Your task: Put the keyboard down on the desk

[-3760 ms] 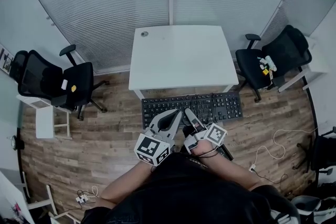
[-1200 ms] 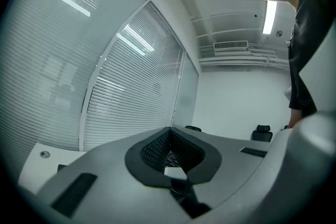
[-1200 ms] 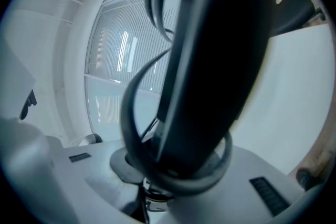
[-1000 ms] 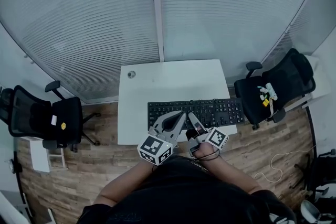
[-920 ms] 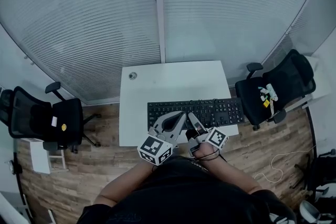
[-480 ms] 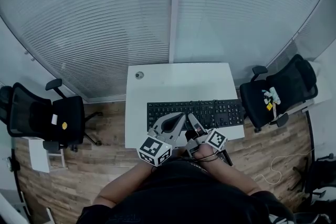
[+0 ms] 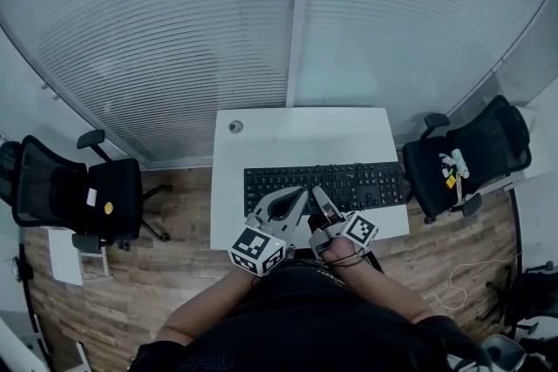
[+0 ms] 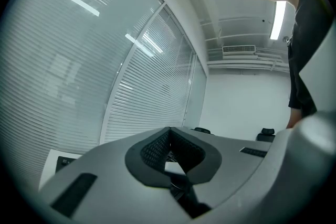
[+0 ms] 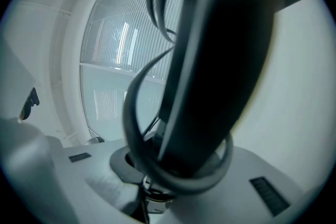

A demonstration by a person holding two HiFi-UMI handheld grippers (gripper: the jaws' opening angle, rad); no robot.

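Black plastic, long and flat with rows of low keys: the keyboard (image 7: pixel 349 180) lies over the near half of the white desk (image 7: pixel 296 135), its long side along the front edge. Whether it rests there yet cannot be told. The right gripper (image 7: pixel 317 194) pinches its near edge, and a dark rubbery cable (image 9: pixel 137 113) loops beside the grip. The left gripper (image 7: pixel 299 193) has its ribbed pads drawn together at the tips, with nothing plainly between them.

Recommended: lower the board level so both ends meet the smooth top together. Keep the cable from under it, seat it clear of the edge, then release. A small round fitting (image 7: pixel 235 126) sits at the far left corner. Black mesh chairs (image 7: pixel 65 192) flank the desk on a wood-plank floor (image 7: pixel 174 213).
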